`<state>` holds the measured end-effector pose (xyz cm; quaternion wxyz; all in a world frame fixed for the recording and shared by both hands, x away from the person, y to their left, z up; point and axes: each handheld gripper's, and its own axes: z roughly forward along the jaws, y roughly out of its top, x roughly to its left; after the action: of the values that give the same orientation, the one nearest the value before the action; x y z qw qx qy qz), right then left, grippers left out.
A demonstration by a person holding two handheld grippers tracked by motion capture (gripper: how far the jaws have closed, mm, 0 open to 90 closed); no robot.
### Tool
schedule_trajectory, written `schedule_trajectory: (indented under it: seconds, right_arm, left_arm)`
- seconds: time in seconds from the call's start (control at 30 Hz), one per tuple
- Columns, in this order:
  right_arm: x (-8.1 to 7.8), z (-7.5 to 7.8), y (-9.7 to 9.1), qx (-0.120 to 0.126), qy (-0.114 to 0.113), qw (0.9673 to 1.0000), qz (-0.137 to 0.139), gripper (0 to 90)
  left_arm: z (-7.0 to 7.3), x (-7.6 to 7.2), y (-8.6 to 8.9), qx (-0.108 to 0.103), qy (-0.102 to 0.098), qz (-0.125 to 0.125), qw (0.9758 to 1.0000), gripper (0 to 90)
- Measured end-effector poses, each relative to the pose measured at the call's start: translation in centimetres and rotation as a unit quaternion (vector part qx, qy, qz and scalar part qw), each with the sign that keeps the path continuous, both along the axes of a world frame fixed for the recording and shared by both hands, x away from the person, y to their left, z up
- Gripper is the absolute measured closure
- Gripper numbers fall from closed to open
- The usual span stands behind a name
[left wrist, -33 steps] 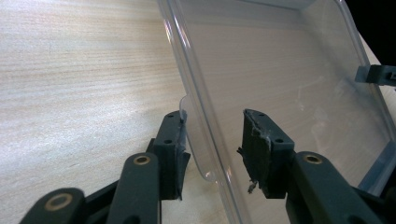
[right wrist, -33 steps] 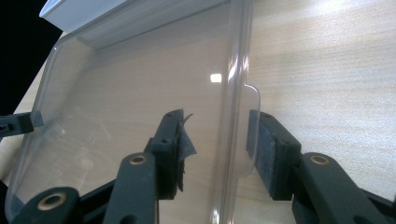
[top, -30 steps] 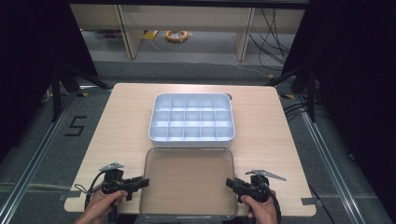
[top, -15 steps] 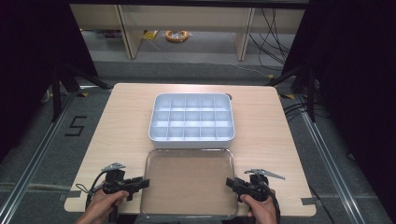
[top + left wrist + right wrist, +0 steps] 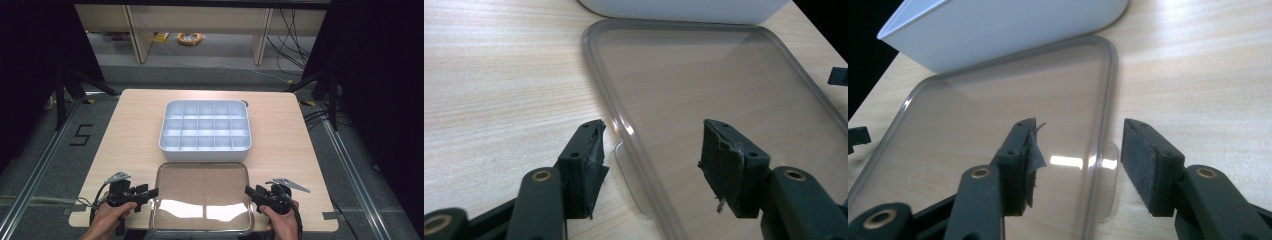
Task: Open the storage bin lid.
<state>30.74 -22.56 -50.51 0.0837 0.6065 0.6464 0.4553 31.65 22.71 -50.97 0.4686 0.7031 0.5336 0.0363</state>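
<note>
Find the left gripper (image 5: 150, 192) at lower left of the high view, jaws apart and straddling a small tab (image 5: 631, 185) on the rim of the clear, rounded-rectangle plastic lid (image 5: 202, 185). Mirror that at lower right: right gripper (image 5: 250, 192) equally agape across the opposite tab (image 5: 1108, 175), clamped on nothing. Look outward to the lid lying flat at bottom centre on the pale wooden table (image 5: 135, 130), just below the white plastic compartmented tray (image 5: 205, 146), which is uncovered at centre frame. Compare a second back: hardly any shift in grippers or lid. Read this as probably poised to pinch both tabs and lift; closing the tray not yet begun.
</note>
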Motion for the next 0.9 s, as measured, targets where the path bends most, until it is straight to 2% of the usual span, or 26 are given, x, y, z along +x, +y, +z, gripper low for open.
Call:
schedule_trajectory:
  seconds: [0.03,0.07,0.1,0.2,0.27,0.3,0.33,0.37,0.4,0.43,0.5,0.53,0.57,0.6,0.63,0.67,0.7,0.73,0.8,0.83,0.87,0.9]
  right_arm:
    - [-0.2,0.3,0.3,0.016,0.015,0.9997,-0.009,48.5]
    - [-0.1,0.4,0.1,0.003,-0.004,1.0,-0.002,47.3]
    - [-0.2,0.6,-0.1,-0.008,-0.011,0.9999,-0.001,46.4]
    - [-0.2,0.8,-0.1,-0.003,-0.016,0.9999,-0.001,44.5]
    - [-0.3,0.8,0.0,0.004,-0.012,0.9999,-0.008,42.7]
    - [-0.4,1.0,0.0,0.021,0.0,0.9997,-0.009,41.6]
    - [-0.4,1.0,0.0,0.024,0.002,0.9997,-0.008,41.0]
    - [-0.3,0.8,0.0,0.019,-0.009,0.9997,-0.011,40.3]
    - [-0.3,0.8,0.0,0.019,-0.009,0.9997,-0.011,40.3]
    - [-0.2,0.8,-0.4,0.007,-0.019,0.9998,-0.002,38.6]
    - [-0.3,0.9,-0.4,0.013,-0.015,0.9998,-0.001,37.4]
    - [-0.4,1.0,-0.1,0.031,-0.001,0.9995,-0.008,36.3]
    - [-0.2,0.8,-0.3,0.014,-0.022,0.9997,0.001,34.9]
    - [-0.2,0.8,-0.3,0.014,-0.022,0.9997,0.001,34.9]
    - [-0.3,0.9,-0.1,0.023,-0.01,0.9997,-0.006,31.0]
    - [-0.1,0.8,-0.3,0.01,-0.027,0.9996,0.004,30.2]
    - [-0.2,1.0,-0.3,0.022,-0.026,0.9994,0.005,29.7]
    - [-0.2,1.0,-0.2,0.02,-0.03,0.9993,0.006,28.8]
    - [-0.4,1.2,0.1,0.033,-0.022,0.9992,-0.005,27.2]
    - [-0.3,1.2,0.1,0.026,-0.033,0.9991,-0.002,26.9]
    - [-0.5,1.3,0.1,0.036,-0.027,0.999,-0.001,26.6]
    - [-0.3,1.2,-0.1,0.019,-0.041,0.9989,0.01,26.2]
  left_arm:
    - [0.1,-0.1,0.0,-0.001,-0.004,0.002,1.0,40.8]
    - [0.2,-0.1,0.0,-0.003,-0.008,0.002,1.0,40.3]
    - [0.3,-0.1,0.1,-0.004,-0.02,-0.006,0.9998,39.3]
    - [0.4,-0.1,0.2,-0.008,-0.025,-0.009,0.9996,36.5]
    - [0.5,-0.1,0.3,-0.014,-0.027,-0.007,0.9995,34.0]
    - [0.5,-0.2,0.2,-0.026,-0.029,-0.009,0.9992,31.8]
    - [0.6,-0.2,0.2,-0.034,-0.029,-0.016,0.9989,29.1]
    - [0.6,-0.2,0.2,-0.034,-0.029,-0.016,0.9989,26.6]
    - [0.6,-0.2,0.2,-0.041,-0.026,-0.025,0.9985,26.6]
    - [0.8,-0.4,0.1,-0.041,-0.034,-0.034,0.998,23.3]
    - [0.9,-0.5,0.0,-0.04,-0.038,-0.039,0.9977,19.7]
    - [1.0,-0.6,-0.1,-0.041,-0.04,-0.042,0.9975,18.9]
    - [1.0,-0.6,-0.2,-0.038,-0.044,-0.038,0.9976,17.9]
    - [1.0,-0.6,-0.2,-0.038,-0.044,-0.038,0.9976,15.9]
    - [1.1,-0.7,-0.2,-0.031,-0.043,-0.038,0.9979,14.0]
    - [1.1,-0.7,-0.1,-0.031,-0.044,-0.04,0.9977,14.6]
    - [1.1,-0.8,-0.2,-0.033,-0.044,-0.04,0.9977,14.5]
    - [1.1,-0.8,-0.2,-0.038,-0.048,-0.043,0.9972,14.4]
    - [1.3,-0.9,-0.3,-0.043,-0.048,-0.049,0.9967,14.5]
    - [1.3,-0.9,-0.4,-0.049,-0.052,-0.053,0.996,14.5]
    - [1.4,-1.0,-0.4,-0.046,-0.051,-0.057,0.996,14.5]
    - [1.4,-1.1,-0.6,-0.05,-0.053,-0.055,0.9958,14.4]
